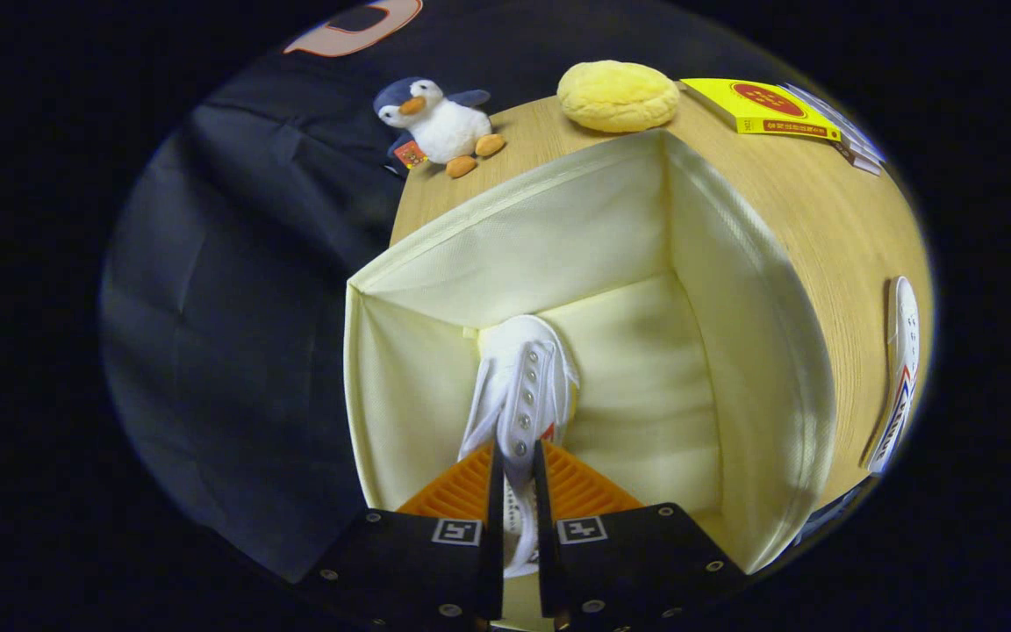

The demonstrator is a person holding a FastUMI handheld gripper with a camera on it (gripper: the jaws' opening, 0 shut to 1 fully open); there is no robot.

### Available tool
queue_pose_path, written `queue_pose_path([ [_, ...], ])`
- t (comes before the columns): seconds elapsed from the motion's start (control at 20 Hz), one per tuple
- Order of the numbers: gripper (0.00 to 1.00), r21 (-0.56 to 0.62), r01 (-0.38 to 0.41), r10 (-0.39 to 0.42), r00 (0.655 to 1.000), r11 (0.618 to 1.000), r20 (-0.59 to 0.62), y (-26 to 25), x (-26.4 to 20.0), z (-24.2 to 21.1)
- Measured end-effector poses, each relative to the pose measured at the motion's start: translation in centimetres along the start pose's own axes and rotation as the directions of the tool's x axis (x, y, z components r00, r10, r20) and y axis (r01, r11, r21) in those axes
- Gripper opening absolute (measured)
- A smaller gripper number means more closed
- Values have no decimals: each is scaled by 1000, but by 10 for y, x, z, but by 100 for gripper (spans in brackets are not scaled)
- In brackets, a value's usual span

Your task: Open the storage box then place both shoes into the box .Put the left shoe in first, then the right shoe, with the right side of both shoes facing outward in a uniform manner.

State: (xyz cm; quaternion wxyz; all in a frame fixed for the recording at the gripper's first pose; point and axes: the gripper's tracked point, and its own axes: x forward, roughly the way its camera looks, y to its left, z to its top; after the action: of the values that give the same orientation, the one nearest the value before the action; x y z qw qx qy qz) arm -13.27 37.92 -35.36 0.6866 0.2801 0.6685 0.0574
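My gripper (516, 456) clamps both fingers on a white shoe (519, 386), which hangs toe-down inside the open cream storage box (734, 351) just ahead of me. The second shoe (902, 369) lies on the wooden table (830, 219) off to my right, outside the box wall.

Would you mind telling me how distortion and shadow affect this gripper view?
Gripper view: fisheye bends the storage box walls and table edge; box interior evenly lit, soft shadow in its corners; the shoe held by the gripper is sharp; the second shoe is stretched.
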Motion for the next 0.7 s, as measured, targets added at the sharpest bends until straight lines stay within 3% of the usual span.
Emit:
queue_pose_path([
  [0.15, 19, 5, -100, 100, 995, 995, 19, 11, -21, 10],
  [0.4, 33, -55, -138, 143, 986, 989, 86, -18, -65, 23],
  [0.7, 61, -83, -158, 172, 963, 984, 210, -77, -122, 37],
])
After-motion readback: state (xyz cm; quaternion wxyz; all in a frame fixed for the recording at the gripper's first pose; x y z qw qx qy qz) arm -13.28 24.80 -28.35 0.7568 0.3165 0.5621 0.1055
